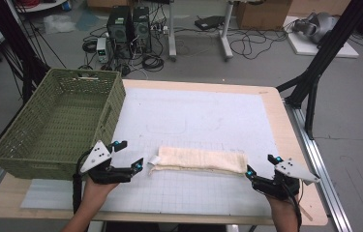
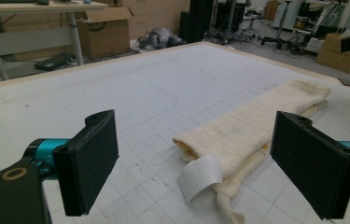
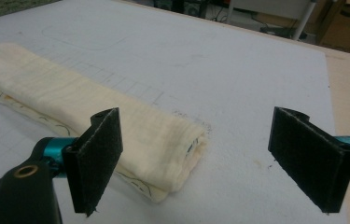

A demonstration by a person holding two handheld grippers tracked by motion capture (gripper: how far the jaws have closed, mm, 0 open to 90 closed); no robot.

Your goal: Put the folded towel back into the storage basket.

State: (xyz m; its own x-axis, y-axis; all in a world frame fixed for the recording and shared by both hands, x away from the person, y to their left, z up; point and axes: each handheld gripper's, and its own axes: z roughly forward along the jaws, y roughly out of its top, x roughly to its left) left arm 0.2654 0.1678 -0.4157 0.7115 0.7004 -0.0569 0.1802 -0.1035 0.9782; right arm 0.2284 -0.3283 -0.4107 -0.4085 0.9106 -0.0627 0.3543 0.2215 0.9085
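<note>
Grippers (image 1: 129, 154) wide; cloth (image 1: 201, 160) on gridded mat (image 1: 198, 116).

Grey floor (image 1: 266, 67) strewn with cables (image 1: 249, 46) (computer towers (image 1: 129, 26) too), cardboard boxes (image 1: 264, 13) behind.

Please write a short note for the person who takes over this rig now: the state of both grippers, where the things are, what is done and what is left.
Left gripper: jaws open, holding nothing, just off the left end of the folded cloth.
Right gripper: jaws open, holding nothing, at the cloth's right end.
The cloth lies folded into a long strip on the white mat; a white label sticks out at its left end.
The green basket stands at the table's left.
Done: the cloth is folded. Left, probably: grip both ends, perhaps move it to the basket.
</note>
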